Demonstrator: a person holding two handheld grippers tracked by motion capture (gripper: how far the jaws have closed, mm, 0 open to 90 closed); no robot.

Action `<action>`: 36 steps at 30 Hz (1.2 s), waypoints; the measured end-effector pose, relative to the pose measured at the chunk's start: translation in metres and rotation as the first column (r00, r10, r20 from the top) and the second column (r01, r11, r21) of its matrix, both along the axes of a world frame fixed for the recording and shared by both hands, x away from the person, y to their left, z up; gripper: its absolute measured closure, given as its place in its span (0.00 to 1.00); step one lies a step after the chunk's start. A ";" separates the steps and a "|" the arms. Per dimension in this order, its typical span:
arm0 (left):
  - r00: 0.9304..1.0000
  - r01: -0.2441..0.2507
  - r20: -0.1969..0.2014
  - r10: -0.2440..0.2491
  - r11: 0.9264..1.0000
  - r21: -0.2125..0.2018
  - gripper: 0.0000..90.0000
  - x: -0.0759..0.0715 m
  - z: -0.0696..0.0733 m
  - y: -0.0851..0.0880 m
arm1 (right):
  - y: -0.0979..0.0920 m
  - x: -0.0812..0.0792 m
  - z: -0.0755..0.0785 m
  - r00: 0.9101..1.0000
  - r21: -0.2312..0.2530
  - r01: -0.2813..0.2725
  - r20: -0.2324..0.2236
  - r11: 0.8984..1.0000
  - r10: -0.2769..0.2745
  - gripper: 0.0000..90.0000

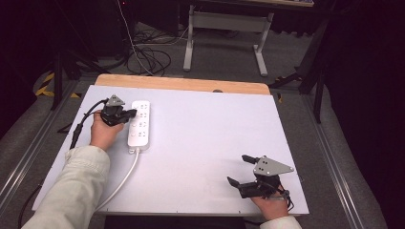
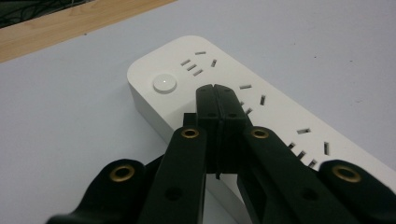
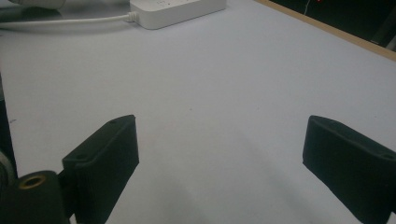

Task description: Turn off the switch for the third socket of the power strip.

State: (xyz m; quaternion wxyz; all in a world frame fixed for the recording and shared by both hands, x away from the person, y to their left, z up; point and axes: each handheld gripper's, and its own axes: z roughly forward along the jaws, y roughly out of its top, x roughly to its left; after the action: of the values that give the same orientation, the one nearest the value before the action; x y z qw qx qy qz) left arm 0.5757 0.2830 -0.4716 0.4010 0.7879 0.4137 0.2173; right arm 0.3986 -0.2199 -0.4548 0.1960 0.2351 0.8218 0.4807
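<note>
High view: our left tongs (image 1: 125,114), pressed together, hover over the power strip (image 1: 139,125) near the bench's (image 1: 215,124) far-left corner; nudge forward onto its round button (image 2: 165,83). Right tongs (image 1: 241,170) rest spread.

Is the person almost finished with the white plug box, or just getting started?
Probably just starting. Nothing looks done: the white power strip lies flat with every socket empty. In hand now: the left gripper, shut, rests its fingers over the strip, just beside the round button. Seemingly left: pressing that button. The right gripper waits open over the bare table.
</note>
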 end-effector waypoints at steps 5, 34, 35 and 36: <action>1.000 -0.004 0.007 0.003 1.000 0.008 1.00 0.000 -0.001 0.000 | 0.000 0.000 0.000 1.000 0.002 -0.002 0.002 1.000 0.002 0.12; 1.000 -0.002 0.025 0.000 0.999 0.050 1.00 -0.001 -0.002 -0.008 | 0.000 0.000 0.000 1.000 -0.006 -0.008 -0.008 1.000 0.008 0.12; 1.000 -0.005 0.023 0.004 0.999 0.050 1.00 -0.001 -0.002 -0.007 | 0.000 0.000 0.000 1.000 -0.005 -0.010 -0.006 1.000 0.010 0.12; 1.000 -0.007 0.024 0.006 0.999 0.049 1.00 -0.001 -0.002 -0.007 | 0.000 0.000 0.000 1.000 -0.005 -0.010 -0.006 1.000 0.010 0.12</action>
State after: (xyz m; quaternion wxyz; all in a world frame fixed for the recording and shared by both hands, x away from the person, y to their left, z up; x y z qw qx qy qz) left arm 0.5743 0.2760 -0.4739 0.3858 0.7934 0.4062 0.2379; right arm 0.3981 -0.2196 -0.4551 0.1919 0.2320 0.8247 0.4787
